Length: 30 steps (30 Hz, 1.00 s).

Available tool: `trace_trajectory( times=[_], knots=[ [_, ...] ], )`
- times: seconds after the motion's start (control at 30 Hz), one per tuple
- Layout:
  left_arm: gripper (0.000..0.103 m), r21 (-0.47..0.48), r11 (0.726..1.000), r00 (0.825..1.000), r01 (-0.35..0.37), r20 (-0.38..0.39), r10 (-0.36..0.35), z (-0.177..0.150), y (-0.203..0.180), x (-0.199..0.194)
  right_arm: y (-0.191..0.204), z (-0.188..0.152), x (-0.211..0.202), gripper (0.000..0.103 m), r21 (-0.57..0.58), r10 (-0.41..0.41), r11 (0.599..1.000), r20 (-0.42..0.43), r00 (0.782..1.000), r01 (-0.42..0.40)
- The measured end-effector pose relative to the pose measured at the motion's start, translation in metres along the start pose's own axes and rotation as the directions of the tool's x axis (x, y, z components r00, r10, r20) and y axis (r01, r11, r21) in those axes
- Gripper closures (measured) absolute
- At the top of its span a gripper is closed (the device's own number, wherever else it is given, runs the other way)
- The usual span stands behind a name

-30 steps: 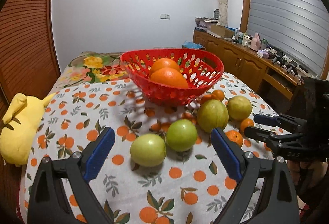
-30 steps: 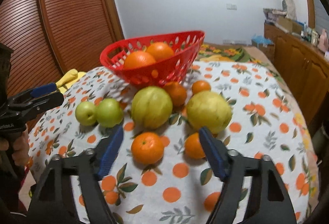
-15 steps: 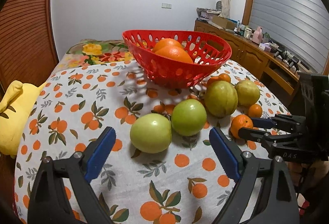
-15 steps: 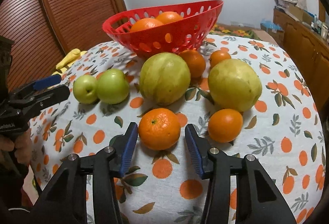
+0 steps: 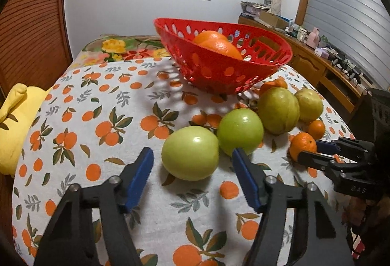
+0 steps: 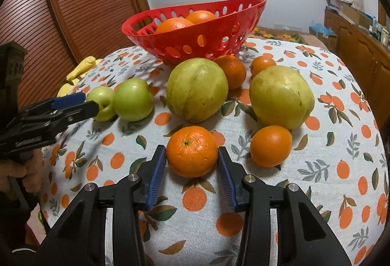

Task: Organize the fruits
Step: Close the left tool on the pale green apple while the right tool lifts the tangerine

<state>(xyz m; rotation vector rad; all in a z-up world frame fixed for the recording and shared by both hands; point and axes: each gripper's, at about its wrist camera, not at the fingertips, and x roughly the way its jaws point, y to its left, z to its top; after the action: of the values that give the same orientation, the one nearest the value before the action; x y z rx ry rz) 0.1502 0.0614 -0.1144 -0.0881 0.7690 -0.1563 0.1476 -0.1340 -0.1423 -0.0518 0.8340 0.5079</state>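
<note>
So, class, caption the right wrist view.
Right tongs closed on an orange before the red basket.

Past the left tongs, the red basket (image 5: 219, 70) wall hides most of the oranges (image 5: 217, 45) inside. The small oranges (image 5: 273, 84) beyond are mostly tucked behind the yellow-green fruit (image 5: 277, 111). Sideboard clutter (image 5: 324, 46) is too tiny to make out.

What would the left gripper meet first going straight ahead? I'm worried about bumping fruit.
Probably the nearer green apple, already between the closing left gripper fingers; the pads don't seem to touch it.
</note>
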Motion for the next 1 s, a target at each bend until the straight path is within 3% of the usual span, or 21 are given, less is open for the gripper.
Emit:
trace_trajectory(
  times=[0.6, 0.67, 0.7, 1.0],
  knots=[
    [0.042, -0.021, 1.0, 0.998, 0.005, -0.063, -0.006, -0.001, 0.004, 0.02, 0.0, 0.0, 0.0, 0.06, -0.002, -0.003, 1.0, -0.001, 1.0, 0.003],
    [0.043, -0.022, 1.0, 0.998, 0.004, -0.063, -0.005, -0.001, 0.005, 0.021, 0.001, 0.0, 0.0, 0.06, -0.003, -0.003, 1.0, -0.001, 1.0, 0.003],
    [0.05, -0.021, 1.0, 0.998, 0.006, -0.063, -0.007, -0.001, 0.005, 0.021, 0.001, 0.0, 0.0, 0.06, -0.003, -0.003, 1.0, -0.001, 1.0, 0.003],
    [0.05, -0.027, 1.0, 0.999, 0.011, -0.052, -0.012, -0.001, 0.004, 0.016, 0.0, 0.0, 0.001, 0.06, 0.001, 0.0, 1.0, -0.002, 1.0, 0.0]
  ],
)
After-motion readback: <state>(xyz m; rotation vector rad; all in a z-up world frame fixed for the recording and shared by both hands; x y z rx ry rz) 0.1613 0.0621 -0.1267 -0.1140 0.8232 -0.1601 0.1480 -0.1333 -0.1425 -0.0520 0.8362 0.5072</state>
